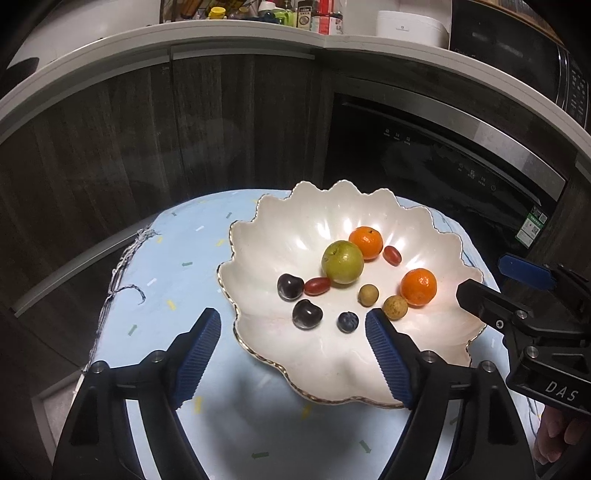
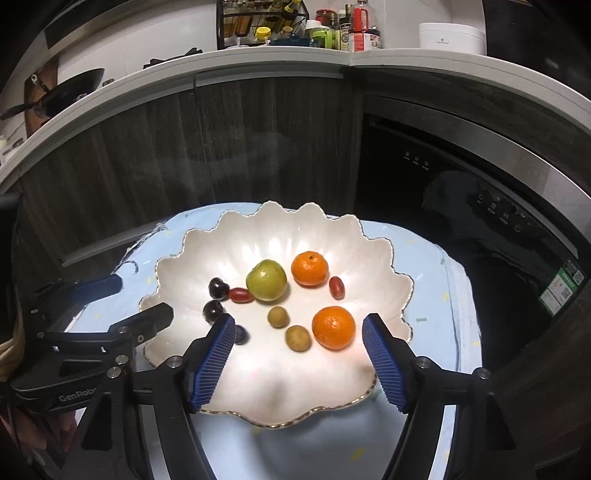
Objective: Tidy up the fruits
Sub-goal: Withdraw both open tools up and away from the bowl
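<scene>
Both tongs, left tongs and right tongs, hang apart and empty over the fruit bowl.

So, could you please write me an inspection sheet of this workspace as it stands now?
Surface: small table under a light blue cloth with a frayed left edge.
Job's things: white scalloped bowl holding two oranges, a green fruit, two red grape tomatoes, two dark cherries, two tan longans and a blueberry.
Clutter: nothing seen on the cloth.
Grippers: left tool open at the bowl's near left rim, empty; right tool open over the bowl's near side, empty.
Cables: nothing seen.
Surroundings: dark cabinet fronts, a built-in appliance, countertop with bottles and a white cooker.
</scene>
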Tool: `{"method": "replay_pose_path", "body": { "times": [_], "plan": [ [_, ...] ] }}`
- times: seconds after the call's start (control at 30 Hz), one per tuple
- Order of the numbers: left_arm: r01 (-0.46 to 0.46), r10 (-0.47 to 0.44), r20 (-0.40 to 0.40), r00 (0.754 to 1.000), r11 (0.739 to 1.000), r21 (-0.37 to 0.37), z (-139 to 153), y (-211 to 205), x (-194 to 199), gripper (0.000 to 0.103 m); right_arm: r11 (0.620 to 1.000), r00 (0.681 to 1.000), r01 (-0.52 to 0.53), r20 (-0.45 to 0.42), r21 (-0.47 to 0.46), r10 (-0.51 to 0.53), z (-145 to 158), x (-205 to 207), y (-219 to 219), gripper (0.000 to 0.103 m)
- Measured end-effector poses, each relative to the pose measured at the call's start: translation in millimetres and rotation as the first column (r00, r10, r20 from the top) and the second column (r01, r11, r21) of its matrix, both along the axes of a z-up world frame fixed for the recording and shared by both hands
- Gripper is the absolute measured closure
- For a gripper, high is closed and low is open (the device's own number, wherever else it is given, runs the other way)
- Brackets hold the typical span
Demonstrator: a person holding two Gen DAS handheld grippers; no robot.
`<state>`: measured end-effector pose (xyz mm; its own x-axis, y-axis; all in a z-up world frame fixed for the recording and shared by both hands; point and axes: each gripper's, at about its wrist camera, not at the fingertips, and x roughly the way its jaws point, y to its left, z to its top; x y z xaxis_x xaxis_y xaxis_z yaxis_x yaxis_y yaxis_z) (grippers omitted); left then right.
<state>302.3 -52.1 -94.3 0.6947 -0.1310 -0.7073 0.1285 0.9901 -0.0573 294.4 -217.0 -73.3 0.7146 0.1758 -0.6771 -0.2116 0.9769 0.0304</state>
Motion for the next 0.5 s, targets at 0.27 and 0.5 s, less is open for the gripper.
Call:
{"method": "replay_pose_path", "body": {
  "times": [0.27, 0.5],
  "plan": [
    [-0.006, 0.006, 0.01, 1.0, 1.0, -0.003, 8, 3, -7, 0.02, 0.999, 0.999, 0.042, 0.005, 0.009, -0.042, 6, -5, -4, 0.026],
    [-0.018, 0.018, 0.026, 1.0, 1.0, -0.003, 18, 7, -16, 0.019, 0.997, 0.997, 0.078, 0.009, -0.002, -0.078, 10, -14, -6, 0.026]
  ]
}}
